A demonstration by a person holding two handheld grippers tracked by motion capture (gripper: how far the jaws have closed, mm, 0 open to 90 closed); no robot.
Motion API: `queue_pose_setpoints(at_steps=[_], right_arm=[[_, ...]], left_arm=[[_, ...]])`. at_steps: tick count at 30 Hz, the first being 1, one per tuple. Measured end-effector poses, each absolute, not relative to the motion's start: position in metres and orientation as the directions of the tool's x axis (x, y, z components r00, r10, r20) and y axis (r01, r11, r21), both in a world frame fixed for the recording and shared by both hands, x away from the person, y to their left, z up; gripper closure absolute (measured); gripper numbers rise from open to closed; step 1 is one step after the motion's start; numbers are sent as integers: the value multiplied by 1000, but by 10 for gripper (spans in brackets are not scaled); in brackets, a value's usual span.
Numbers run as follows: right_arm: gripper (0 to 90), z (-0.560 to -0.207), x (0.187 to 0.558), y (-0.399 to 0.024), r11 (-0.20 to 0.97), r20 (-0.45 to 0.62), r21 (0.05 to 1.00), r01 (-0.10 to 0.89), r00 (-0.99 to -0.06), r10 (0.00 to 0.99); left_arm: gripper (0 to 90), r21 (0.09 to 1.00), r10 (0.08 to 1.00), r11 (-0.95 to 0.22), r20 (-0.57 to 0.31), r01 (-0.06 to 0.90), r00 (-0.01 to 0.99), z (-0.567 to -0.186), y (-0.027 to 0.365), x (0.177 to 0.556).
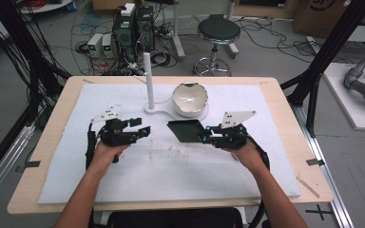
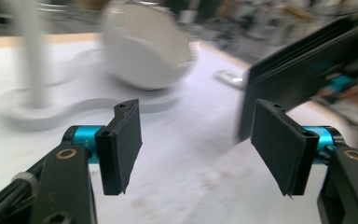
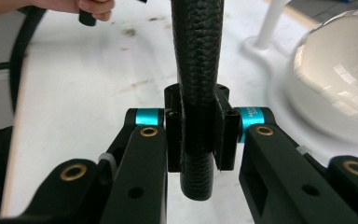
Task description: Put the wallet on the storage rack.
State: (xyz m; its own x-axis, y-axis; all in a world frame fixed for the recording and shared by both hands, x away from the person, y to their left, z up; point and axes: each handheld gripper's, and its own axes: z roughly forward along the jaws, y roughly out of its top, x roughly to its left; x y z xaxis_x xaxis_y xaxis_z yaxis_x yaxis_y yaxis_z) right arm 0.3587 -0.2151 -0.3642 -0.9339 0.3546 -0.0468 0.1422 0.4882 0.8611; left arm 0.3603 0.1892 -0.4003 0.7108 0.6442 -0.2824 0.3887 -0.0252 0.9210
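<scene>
A black leather wallet [image 1: 185, 130] is held above the white mat, and my right gripper [image 1: 204, 136] is shut on its near edge. In the right gripper view the pads [image 3: 175, 140] press on both sides of the wallet [image 3: 196, 56], which stands edge-on. My left gripper [image 1: 142, 131] sits to the wallet's left, a short gap away, open with nothing between its jaws. In the left gripper view the open left gripper [image 2: 196, 144] has bare mat between its pads, and the wallet [image 2: 298, 70] is at the right.
A white bowl [image 1: 190, 99] rests tilted on a white stand [image 1: 154, 110] with an upright white post [image 1: 148, 78], just behind the grippers. The white mat [image 1: 171, 171] covers the wooden table [image 1: 52, 142]. A stool [image 1: 217, 33] and computer boxes [image 1: 133, 28] stand on the floor beyond.
</scene>
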Motion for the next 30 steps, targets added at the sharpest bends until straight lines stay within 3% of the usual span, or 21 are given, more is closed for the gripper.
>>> queue_pose_setpoints(at_steps=[11,21,25,30], right_arm=[[789,-331,376,-219,541,-171,836,90,-894,413],[789,-309,393,-216,609,-272,792,42,-869,413],[789,-302,400,-216,626,-316,780,11,-856,409],[789,-298,406,-215,661,-340,750,18,-847,409]], left_arm=[[280,927,722,11,-267,376,638,-401,220,359],[280,933,730,23,-262,360,632,-404,226,359],[215,933,737,17,-254,359,626,-403,229,359],[215,930,738,12,-256,367,625,-404,229,360]])
